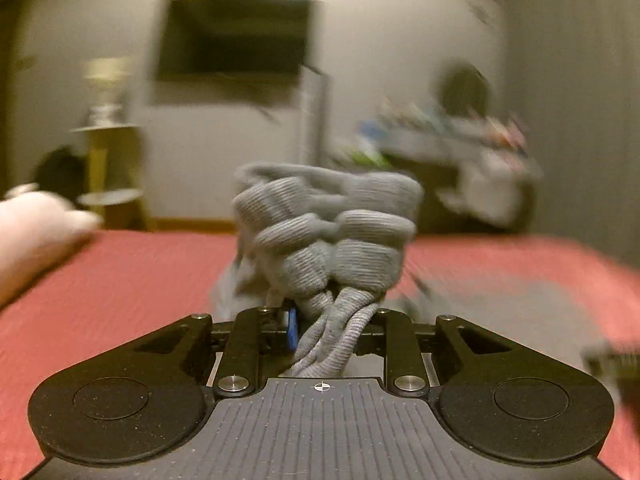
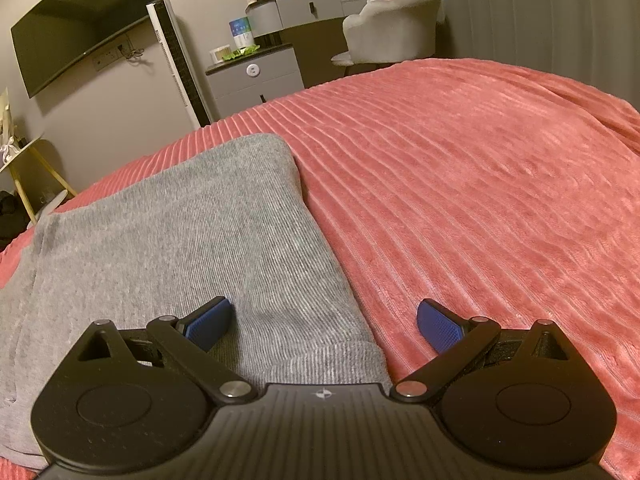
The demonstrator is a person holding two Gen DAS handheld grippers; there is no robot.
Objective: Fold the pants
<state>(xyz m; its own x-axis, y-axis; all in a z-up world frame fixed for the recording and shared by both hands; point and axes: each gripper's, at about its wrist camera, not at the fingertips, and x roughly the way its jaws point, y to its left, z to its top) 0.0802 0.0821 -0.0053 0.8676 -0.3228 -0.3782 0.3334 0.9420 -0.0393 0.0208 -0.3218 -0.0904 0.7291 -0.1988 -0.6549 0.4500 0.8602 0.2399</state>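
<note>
The grey ribbed pants [image 2: 176, 240] lie flat on the red bedspread [image 2: 480, 184] in the right wrist view. My right gripper [image 2: 324, 324] is open, low over the pants' near right edge, its blue pads [image 2: 210, 322] apart and holding nothing. In the left wrist view my left gripper [image 1: 320, 328] is shut on a bunched, crumpled fold of the grey pants [image 1: 332, 232], lifted above the bed; the view is motion-blurred.
A white pillow [image 1: 36, 228] lies at the bed's left. Beyond the bed stand a wall TV [image 2: 80, 24], a white tower fan [image 2: 178, 60], grey drawers [image 2: 256, 76], a dresser with bottles and a grey chair [image 2: 392, 32].
</note>
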